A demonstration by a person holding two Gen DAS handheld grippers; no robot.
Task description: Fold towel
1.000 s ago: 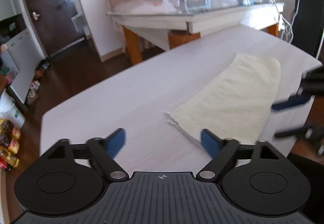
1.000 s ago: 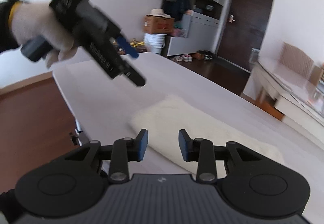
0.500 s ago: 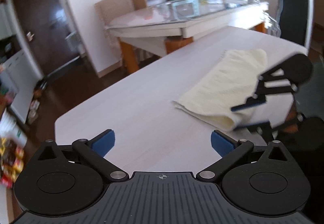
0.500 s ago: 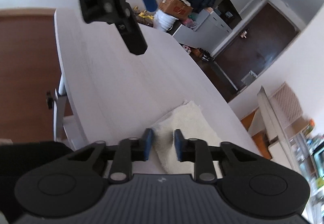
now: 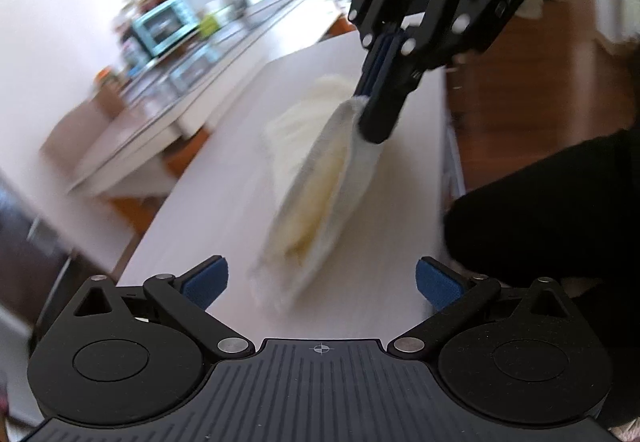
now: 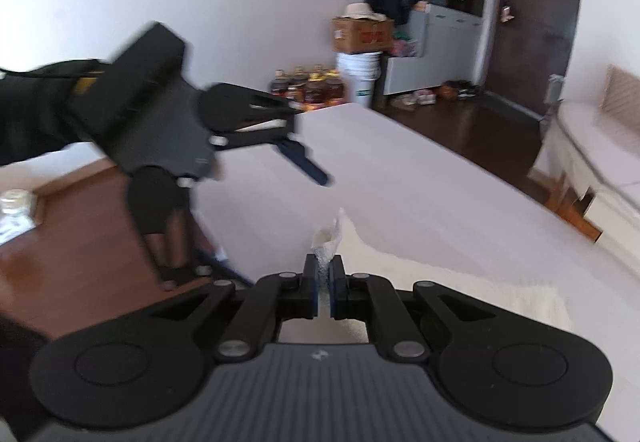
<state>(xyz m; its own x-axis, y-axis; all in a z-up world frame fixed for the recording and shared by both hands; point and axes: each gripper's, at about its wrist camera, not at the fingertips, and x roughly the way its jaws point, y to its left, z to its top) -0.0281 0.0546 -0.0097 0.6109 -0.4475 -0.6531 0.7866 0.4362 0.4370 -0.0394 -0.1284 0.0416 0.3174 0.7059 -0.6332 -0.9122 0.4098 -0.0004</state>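
Right tongs (image 6: 324, 282) pinching towel (image 5: 320, 178) corner, blurred, seemingly lifted

Fluffy cloth towel (image 5: 320, 178) — matt table (image 5: 224, 210)

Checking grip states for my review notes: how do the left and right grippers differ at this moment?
The right gripper has its jaws shut on a corner of the cream towel; the left gripper has jaws spread wide with nothing between them. The right lifts the towel's edge off the white table; the left touches no cloth. Both are black with blue pads and point down at the table.
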